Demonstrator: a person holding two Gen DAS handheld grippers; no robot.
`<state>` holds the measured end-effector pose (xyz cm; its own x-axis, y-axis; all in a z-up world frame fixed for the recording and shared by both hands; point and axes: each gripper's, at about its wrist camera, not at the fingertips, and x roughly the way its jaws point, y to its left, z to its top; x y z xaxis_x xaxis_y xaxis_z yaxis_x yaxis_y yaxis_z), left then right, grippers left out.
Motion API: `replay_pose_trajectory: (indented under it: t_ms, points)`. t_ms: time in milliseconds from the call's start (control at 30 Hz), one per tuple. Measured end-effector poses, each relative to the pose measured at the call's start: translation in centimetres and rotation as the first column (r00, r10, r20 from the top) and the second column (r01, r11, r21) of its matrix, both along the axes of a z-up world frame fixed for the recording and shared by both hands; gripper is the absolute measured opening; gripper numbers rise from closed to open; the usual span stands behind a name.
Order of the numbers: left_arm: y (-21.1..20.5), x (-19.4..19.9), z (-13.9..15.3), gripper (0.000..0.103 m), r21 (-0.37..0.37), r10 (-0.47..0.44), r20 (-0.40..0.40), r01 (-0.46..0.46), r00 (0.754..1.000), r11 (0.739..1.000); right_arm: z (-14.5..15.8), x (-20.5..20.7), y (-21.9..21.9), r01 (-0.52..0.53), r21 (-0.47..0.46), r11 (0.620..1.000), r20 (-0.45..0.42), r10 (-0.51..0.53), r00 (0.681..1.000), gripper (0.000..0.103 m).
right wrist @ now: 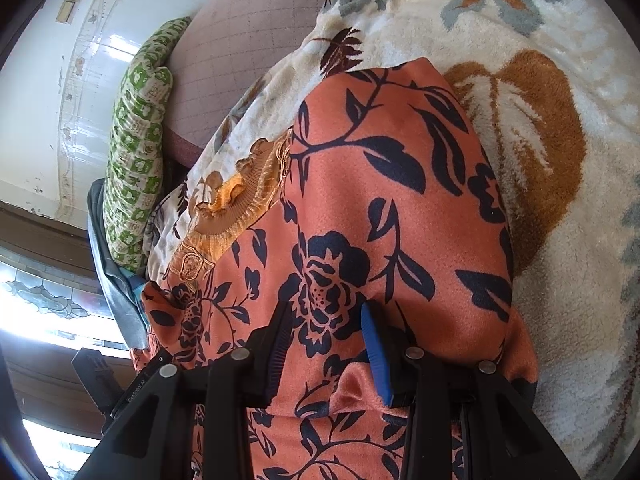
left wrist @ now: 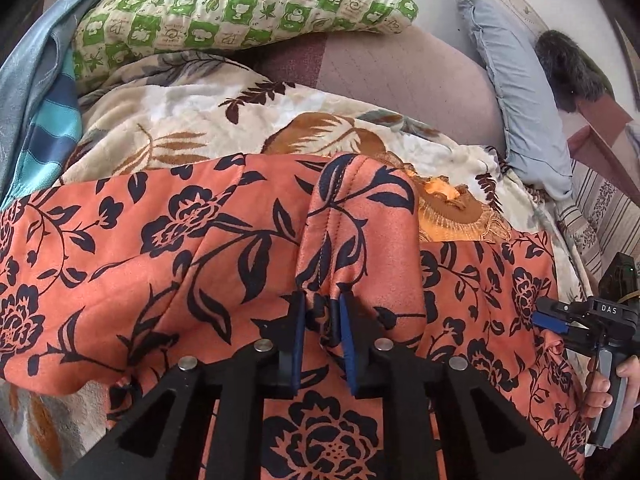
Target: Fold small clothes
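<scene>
Left wrist view shows 1 orange garment with a dark navy flower-and-leaf print, spread across 1 cream plush blanket patterned with brown and grey leaves. The left gripper has its 2 blue-padded fingers drawn close together on a raised, stitched ridge of the garment, pinching that fold between them. At the right edge of the same view, 1 hand holds the handle of the right gripper, whose blue tip lies against the garment's far side; from here I cannot tell how its jaws stand. Beyond the blanket lie 1 green-and-cream checked pillow, 1 pale blue pillow, 1 mauve quilted cover, 1 blue striped cloth at the left, and 1 dark furry item in the far right corner. In the right wrist view the garment drapes up between and over the right gripper, whose 2 fingers stand apart, 1 black one on the left and 1 blue-padded finger on the right, with cloth filling the gap; whether they bear down on it cannot be told. 1 orange ruffled trim piece lies on the blanket just beside the garment's left edge, and the checked pillow sits by the wall.
</scene>
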<state>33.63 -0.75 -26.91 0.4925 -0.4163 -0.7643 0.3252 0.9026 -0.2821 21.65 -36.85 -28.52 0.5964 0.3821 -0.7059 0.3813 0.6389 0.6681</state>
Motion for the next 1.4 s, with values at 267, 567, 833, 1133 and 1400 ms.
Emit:
replay_pose_trajectory:
  t_ms: [267, 567, 833, 1133, 1400]
  points:
    - [1.3, -2.0, 3.6, 0.002, -0.043, 0.007, 0.041, -0.005, 0.999, 0.999, 0.0, -0.1, 0.0, 0.000, -0.004, 1.000, -0.001, 0.000, 1.000, 0.040]
    - [4.8, -3.2, 4.1, 0.002, -0.033, 0.107, 0.017, -0.107, 0.994, 0.994, 0.0, -0.2, 0.0, 0.006, -0.004, 1.000, -0.001, -0.006, 1.000, 0.040]
    - [5.9, -0.6, 0.0, 0.058, -0.205, 0.196, -0.178, -0.232, 0.964, 0.951, 0.0, -0.3, 0.1, 0.002, -0.011, 1.000, 0.000, -0.002, 1.000, 0.040]
    - [4.3, 1.1, -1.8, 0.031, -0.224, 0.157, -0.183, -0.197, 0.971, 0.955, 0.0, 0.1, 0.3, -0.008, -0.025, 1.000, -0.004, 0.008, 1.000, 0.040]
    - [5.2, 0.5, -0.7, 0.005, -0.277, 0.160, -0.151, -0.197, 0.975, 0.940, 0.0, 0.3, 0.3, -0.011, -0.030, 0.999, -0.005, 0.011, 1.000, 0.040]
